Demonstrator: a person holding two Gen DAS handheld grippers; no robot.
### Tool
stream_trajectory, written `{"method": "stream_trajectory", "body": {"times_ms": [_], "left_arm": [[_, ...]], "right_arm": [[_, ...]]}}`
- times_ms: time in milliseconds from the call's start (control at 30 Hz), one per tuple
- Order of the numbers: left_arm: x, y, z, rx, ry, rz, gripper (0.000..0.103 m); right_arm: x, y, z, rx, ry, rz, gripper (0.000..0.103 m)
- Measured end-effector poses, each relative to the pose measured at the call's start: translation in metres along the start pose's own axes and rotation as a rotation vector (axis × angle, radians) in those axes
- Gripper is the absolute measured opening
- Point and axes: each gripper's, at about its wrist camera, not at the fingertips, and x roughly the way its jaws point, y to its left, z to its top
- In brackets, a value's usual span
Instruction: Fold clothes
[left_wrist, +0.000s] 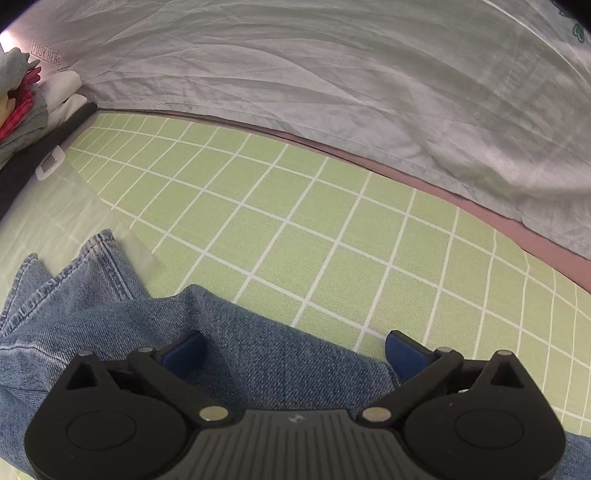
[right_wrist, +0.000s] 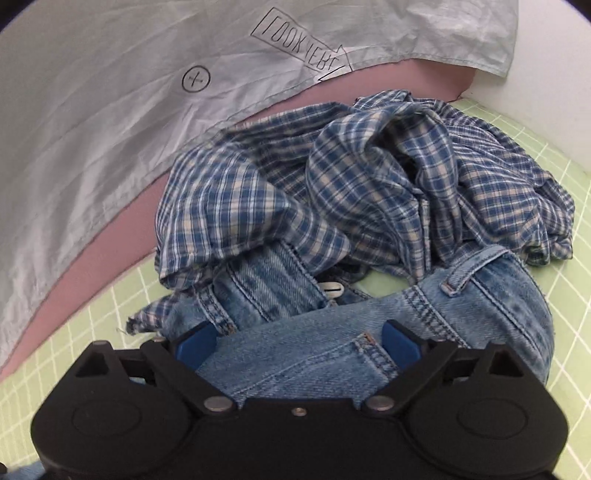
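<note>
The left gripper is held spread wide above a leg of the jeans, nothing being pinched between its blue pads. The right gripper is likewise spread, with the jeans' waistband seen beyond its pads. The jeans are laid on a green checked sheet, partly covered by a crumpled blue plaid shirt. A grey cover is seen beyond
</note>
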Motion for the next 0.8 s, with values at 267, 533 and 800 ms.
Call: {"method": "stream_trajectory", "body": {"times_ms": [267, 533, 800], "left_arm": [[0.000, 0.000, -0.008, 0.011, -0.041, -0.005, 0.103], [0.001, 0.001, -0.005, 0.024, -0.025, -0.015, 0.103], [-0.018, 0.002, -0.005, 0.018, -0.063, -0.052, 0.055]], "right_arm": [[0.010, -0.002, -0.004, -0.030, 0.034, 0.018, 0.100], [0.018, 0.003, -0.007, -0.045, 0.037, 0.007, 0.102], [-0.005, -0.015, -0.015, -0.035, -0.054, 0.036, 0.037]]}}
